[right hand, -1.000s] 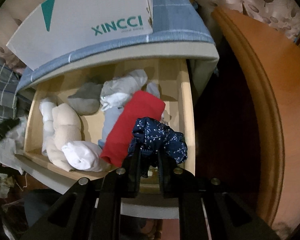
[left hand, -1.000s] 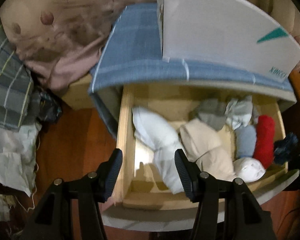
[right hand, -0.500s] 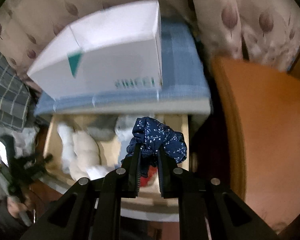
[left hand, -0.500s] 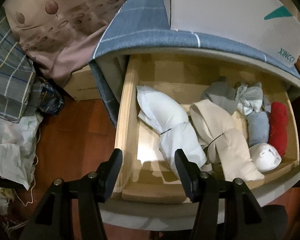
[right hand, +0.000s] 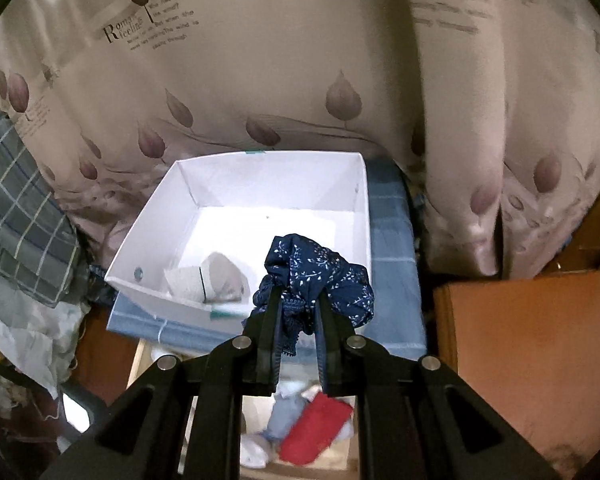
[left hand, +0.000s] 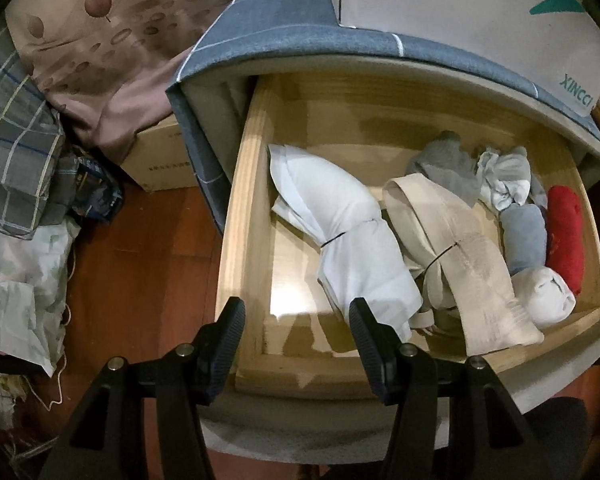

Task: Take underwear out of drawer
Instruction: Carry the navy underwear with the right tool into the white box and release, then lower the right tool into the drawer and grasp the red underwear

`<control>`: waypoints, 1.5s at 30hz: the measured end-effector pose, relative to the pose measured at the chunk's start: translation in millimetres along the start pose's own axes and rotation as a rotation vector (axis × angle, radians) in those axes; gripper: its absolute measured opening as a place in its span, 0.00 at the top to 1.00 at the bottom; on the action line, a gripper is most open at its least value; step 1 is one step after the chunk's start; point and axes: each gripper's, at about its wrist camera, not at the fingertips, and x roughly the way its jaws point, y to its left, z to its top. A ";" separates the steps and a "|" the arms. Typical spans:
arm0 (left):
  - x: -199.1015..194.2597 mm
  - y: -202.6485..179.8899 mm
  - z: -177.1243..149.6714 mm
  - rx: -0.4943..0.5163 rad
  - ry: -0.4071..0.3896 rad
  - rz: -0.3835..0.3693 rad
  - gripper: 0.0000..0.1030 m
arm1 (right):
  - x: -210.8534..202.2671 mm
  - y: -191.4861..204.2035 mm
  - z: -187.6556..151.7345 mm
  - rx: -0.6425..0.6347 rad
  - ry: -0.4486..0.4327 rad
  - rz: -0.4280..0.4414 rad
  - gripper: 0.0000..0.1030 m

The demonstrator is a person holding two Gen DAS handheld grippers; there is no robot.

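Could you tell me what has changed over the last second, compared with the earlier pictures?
The right gripper has lifted the navy floral underwear up out of the drawer to the white box on top, jaws clamped on it throughout. The left gripper has eased slightly lower over the drawer's front left corner, jaws open and empty. The remaining rolled clothes lie unmoved.

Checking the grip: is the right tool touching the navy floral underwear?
Touching. The right wrist view shows the right tool clamped on the navy floral underwear, fabric pinched between both fingers.
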 end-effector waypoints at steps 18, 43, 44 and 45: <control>-3.5 9.7 12.8 -0.018 0.007 -0.021 0.46 | 117.9 15.5 9.0 -0.024 0.210 -0.035 0.86; -37.0 11.7 7.7 -0.019 -0.013 -0.016 0.46 | 39.2 -13.1 -105.2 -0.014 0.330 -0.004 0.60; -37.1 12.7 7.0 -0.024 -0.011 -0.016 0.46 | 44.5 -15.2 -113.3 -0.003 0.349 -0.001 0.60; -37.0 13.0 6.7 -0.026 -0.008 -0.017 0.46 | 51.9 -16.2 -120.7 0.007 0.371 0.002 0.60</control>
